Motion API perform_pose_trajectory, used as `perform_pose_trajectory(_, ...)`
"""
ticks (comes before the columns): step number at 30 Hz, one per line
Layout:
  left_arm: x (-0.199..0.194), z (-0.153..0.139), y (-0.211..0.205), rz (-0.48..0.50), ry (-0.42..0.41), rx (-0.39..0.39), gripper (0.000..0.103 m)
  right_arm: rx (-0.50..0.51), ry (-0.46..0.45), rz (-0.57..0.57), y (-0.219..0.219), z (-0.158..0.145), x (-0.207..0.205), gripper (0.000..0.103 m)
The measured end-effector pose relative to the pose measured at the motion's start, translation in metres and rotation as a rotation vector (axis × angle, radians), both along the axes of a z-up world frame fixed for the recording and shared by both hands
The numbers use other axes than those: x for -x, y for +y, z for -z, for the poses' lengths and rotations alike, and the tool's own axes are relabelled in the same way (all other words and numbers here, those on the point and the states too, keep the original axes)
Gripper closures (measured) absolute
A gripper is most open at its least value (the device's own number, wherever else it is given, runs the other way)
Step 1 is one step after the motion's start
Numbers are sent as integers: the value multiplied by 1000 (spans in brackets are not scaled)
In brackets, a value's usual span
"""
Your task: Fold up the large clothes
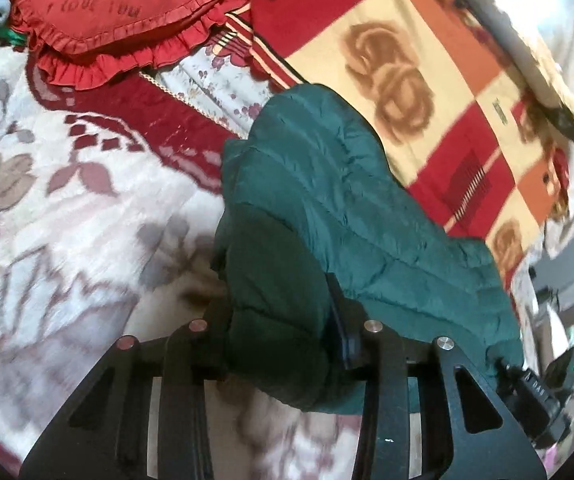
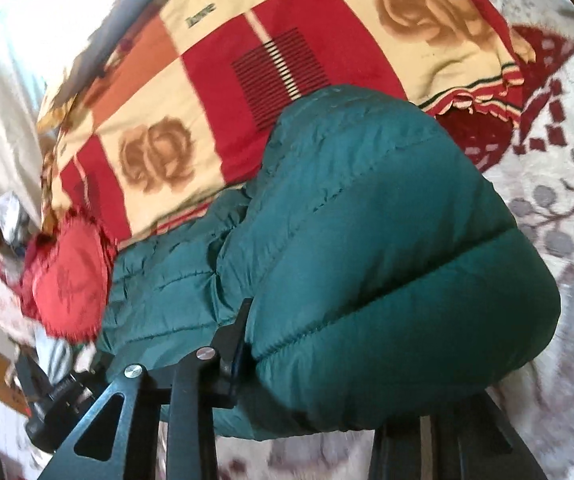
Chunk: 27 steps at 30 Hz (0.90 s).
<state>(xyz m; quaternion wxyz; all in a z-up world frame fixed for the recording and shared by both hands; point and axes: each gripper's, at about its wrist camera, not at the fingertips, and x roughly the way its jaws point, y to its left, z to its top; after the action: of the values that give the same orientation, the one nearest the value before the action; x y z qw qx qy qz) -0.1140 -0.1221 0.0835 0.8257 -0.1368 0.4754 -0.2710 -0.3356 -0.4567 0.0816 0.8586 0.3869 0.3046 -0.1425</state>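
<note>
My left tongs [image 1: 283, 320] and right tongs [image 2: 327, 364] both clamp the jacket [image 2: 367, 240] hem (puffy, slippery); I'd lift evenly and fold far.

Green quilted jacket [image 2: 367, 240]: near hem covers the right gripper's [image 2: 327, 344] far finger and pads; grip not visible. In the left wrist view the jacket [image 1: 327, 208] folds over the left gripper's [image 1: 283, 320] pads likewise. Heart cushion [image 1: 119, 12] above the jacket: cut by the top edge, lettering blurred. Floral bedspread [image 1: 67, 200] beside the jacket: motion-blurred.
</note>
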Motion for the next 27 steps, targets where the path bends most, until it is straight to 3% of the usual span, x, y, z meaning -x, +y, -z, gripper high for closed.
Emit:
perform_pose_trajectory(6, 48, -16, 38, 75, 10, -43, 67, -12, 36, -50, 38, -18, 50, 68)
perform_pose_trajectory(11, 80, -8, 64, 95, 40, -105, 66, -54, 56, -55, 69, -12, 90, 66)
perform_pose_trajectory(13, 82, 4, 66, 74, 58, -127, 58, -85, 88, -35, 70, 1, 92, 54)
perform_pose_trajectory(14, 82, 8, 66, 61, 64, -137, 51, -104, 126, -16, 67, 9, 93, 38)
perform_pose_trajectory(15, 83, 11, 67, 47, 67, -154, 47, -127, 153, 3, 65, 15, 95, 32)
perform_pose_trajectory(16, 84, 11, 68, 41, 66, -162, 43, -143, 151, 11, 63, 16, 100, 32)
perform_pose_trajectory(21, 98, -9, 79, -6, 0, -192, 32, -45, 168, 19, 68, -9, 123, 30)
perform_pose_trajectory(27, 125, -32, 76, -8, -122, -255, 32, 120, 196, 2, 92, -37, 144, 25)
